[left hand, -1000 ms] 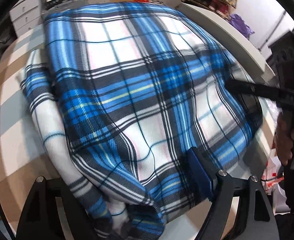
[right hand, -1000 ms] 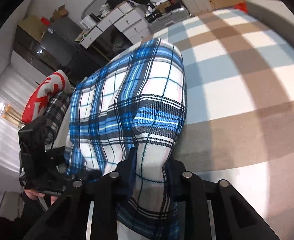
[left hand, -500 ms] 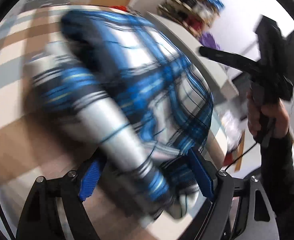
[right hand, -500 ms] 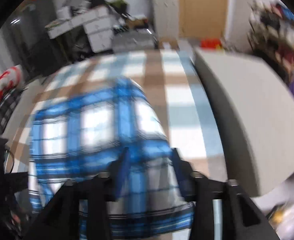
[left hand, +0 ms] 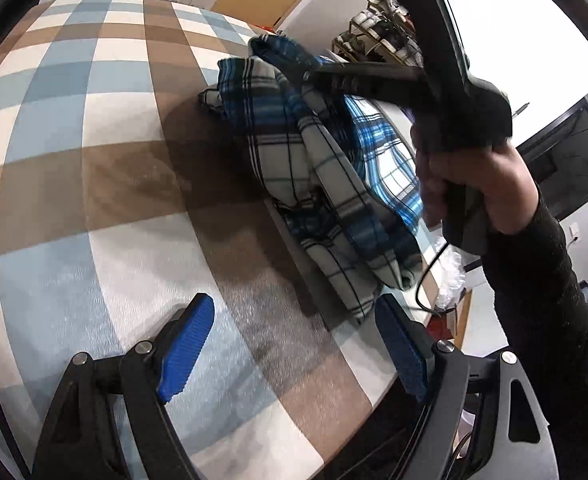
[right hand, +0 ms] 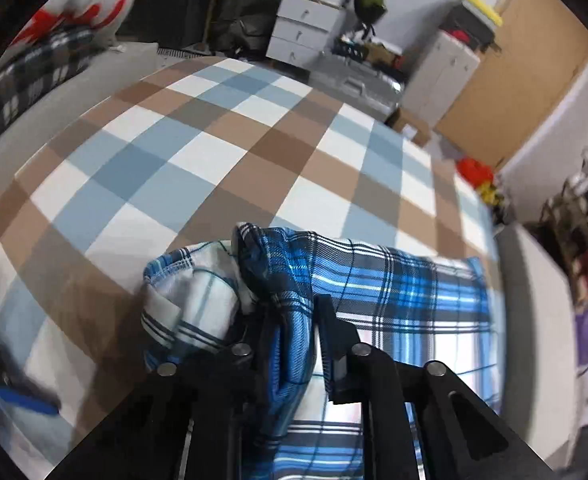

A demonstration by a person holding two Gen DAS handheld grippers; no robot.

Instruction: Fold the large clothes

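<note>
Fingers (left hand: 186, 344) with blue pads on the left gripper (left hand: 298, 348) stand wide apart at the bottom of the left view, with nothing between them, only the checked table cloth (left hand: 94, 184) below. At the upper right, a hand (left hand: 474, 176) holds the right gripper (right hand: 294, 344). Its jaws are closing, and they pinch a fold of the blue plaid shirt (right hand: 394, 292). That shirt hangs bunched at the cloth's right edge. Far back in the right view stands a white set of drawers (right hand: 306, 20), all pushed shut.
</note>
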